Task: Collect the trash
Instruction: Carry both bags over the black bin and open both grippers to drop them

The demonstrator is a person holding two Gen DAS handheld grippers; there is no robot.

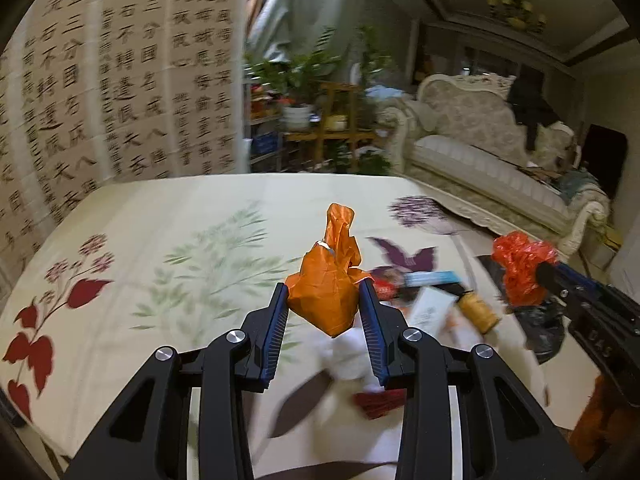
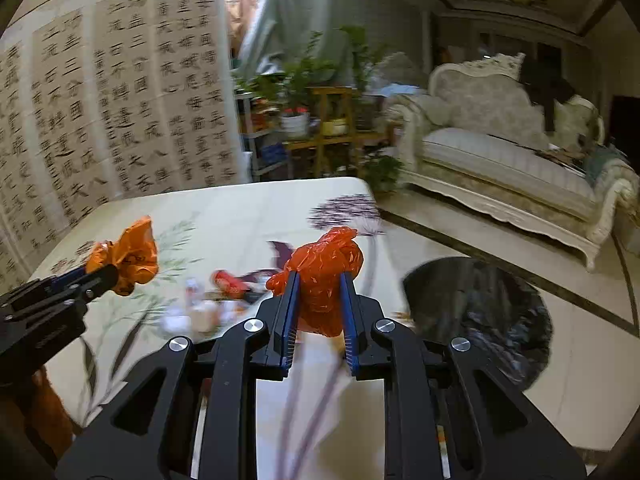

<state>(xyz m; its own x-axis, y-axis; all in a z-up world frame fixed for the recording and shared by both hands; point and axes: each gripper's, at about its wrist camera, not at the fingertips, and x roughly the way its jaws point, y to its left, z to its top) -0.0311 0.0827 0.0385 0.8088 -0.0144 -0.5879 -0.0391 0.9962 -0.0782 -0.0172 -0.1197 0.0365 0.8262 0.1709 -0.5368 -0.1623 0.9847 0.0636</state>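
The left gripper [image 1: 325, 300] has its blue pads pressed on an orange plastic bag [image 1: 326, 284], jaws only partly closed around the bunched plastic, with a twisted tail of the bag standing up beyond the fingertips. The right gripper [image 2: 319, 292] pinches a crumpled red plastic bag [image 2: 324, 276] between narrowly set jaws; the plastic bulges out above and below the pads. Each gripper shows in the other's view: the right one off to the left gripper's right side, the left one off to the right gripper's left, well apart.

Beneath both lies a cream floral cloth [image 1: 160, 240] covering a table. Just beyond and below the left gripper's fingertips sits a blurred scatter of litter: a yellow cylinder [image 1: 478, 312], a pale carton [image 1: 430, 308], white crumpled paper [image 1: 352, 356] and a red scrap [image 1: 380, 404].

To the right gripper's right, lower down beside the table edge, gapes a black bin bag [image 2: 480, 312] on the marble floor. Further ahead stand potted plants [image 2: 296, 80] on wooden shelving, a calligraphy screen [image 2: 120, 100] to the left and an ornate pale sofa [image 2: 500, 152] to the right.
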